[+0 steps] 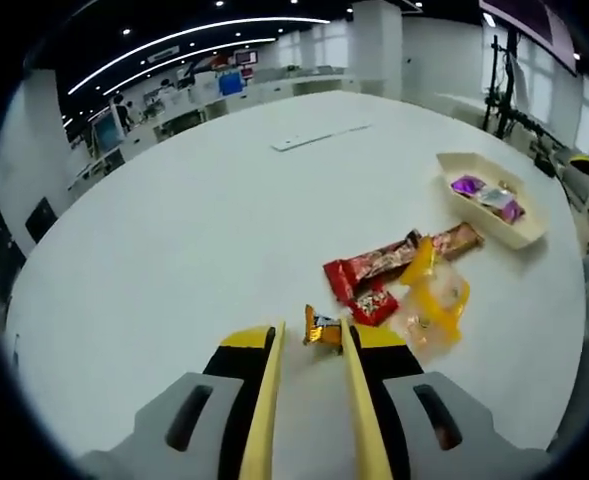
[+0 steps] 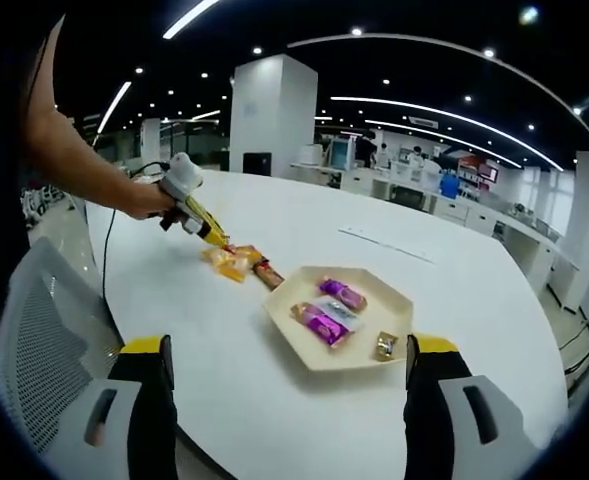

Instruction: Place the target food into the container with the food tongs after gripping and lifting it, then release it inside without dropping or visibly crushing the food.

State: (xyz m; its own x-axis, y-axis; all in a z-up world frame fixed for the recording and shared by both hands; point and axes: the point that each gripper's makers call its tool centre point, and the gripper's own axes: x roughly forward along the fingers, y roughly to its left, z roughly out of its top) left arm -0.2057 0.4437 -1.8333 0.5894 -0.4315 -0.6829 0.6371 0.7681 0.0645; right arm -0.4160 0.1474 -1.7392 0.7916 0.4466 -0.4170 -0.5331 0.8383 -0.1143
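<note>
In the left gripper view, the left gripper (image 1: 312, 335) held yellow food tongs (image 1: 266, 405), whose blades stood narrowly apart beside a gold-wrapped candy (image 1: 322, 329) on the white table (image 1: 174, 240). Beyond lay red snack packets (image 1: 369, 280) and a yellow wrapper (image 1: 436, 295), then the cream container (image 1: 519, 235) holding purple sweets (image 1: 468, 185). In the right gripper view, the right gripper (image 2: 286, 375) had jaws spread wide, nothing between them, just before the container.
</note>
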